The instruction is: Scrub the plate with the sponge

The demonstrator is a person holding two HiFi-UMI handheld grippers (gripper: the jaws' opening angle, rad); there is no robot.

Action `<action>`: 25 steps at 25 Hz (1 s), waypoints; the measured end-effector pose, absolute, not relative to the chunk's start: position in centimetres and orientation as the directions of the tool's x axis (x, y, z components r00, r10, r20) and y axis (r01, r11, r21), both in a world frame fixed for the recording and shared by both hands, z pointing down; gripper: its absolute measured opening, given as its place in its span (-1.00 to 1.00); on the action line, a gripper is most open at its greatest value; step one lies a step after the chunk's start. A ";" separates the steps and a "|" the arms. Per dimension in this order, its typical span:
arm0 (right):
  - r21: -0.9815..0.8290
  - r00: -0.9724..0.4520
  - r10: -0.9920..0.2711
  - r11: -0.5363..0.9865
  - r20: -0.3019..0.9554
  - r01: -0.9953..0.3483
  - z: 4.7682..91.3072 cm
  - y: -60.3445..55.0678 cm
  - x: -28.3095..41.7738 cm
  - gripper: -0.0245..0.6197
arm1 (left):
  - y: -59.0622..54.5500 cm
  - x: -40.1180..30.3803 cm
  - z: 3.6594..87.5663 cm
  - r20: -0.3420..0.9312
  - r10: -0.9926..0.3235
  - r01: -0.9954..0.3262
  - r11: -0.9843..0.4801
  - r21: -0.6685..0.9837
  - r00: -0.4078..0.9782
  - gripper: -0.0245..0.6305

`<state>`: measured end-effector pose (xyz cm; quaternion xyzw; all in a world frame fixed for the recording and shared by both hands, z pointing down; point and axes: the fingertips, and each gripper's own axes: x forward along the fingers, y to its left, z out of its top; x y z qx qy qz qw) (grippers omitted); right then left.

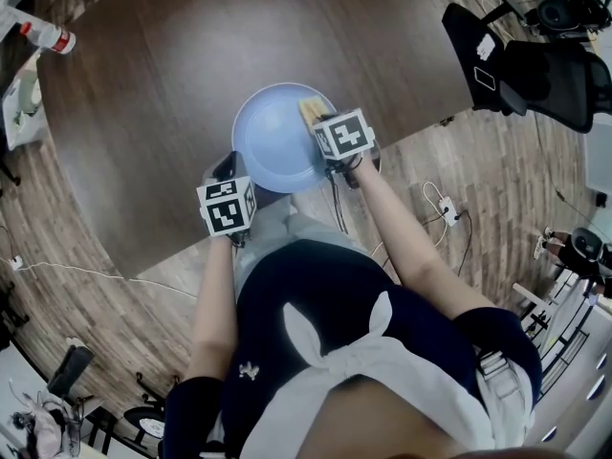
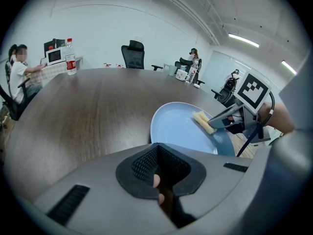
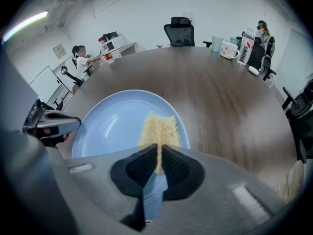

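Note:
A round light-blue plate [image 1: 273, 140] [image 2: 178, 126] [image 3: 115, 124] lies near the front edge of the dark wooden table [image 1: 172, 75]. A yellow sponge [image 1: 310, 110] [image 2: 204, 122] [image 3: 157, 129] rests flat on the plate's right side. My right gripper [image 1: 321, 120] [image 3: 159, 150] is shut on the sponge's near end, and its jaws press down on the plate. My left gripper [image 1: 228, 167] [image 2: 156, 147] is shut at the plate's near-left rim, its tips right at the edge. In the right gripper view the left gripper [image 3: 73, 124] touches that rim.
A water bottle [image 1: 50, 37] [image 2: 71, 58] stands at the table's far left. Mugs and a bottle [image 3: 234, 48] sit at the far right. Black office chairs [image 1: 535, 51] stand beside the table, with cables [image 1: 442, 206] on the floor. A person [image 2: 17, 72] sits at a desk.

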<state>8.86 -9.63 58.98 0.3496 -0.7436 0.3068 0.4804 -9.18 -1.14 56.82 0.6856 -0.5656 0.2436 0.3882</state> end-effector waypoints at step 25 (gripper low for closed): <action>-0.138 -0.276 -0.168 0.564 0.946 -0.814 59.0 -7.7 9.6 -0.84 | -0.8 -9.3 56.8 0.761 -0.598 -0.960 -0.052 0.276 0.251 -0.91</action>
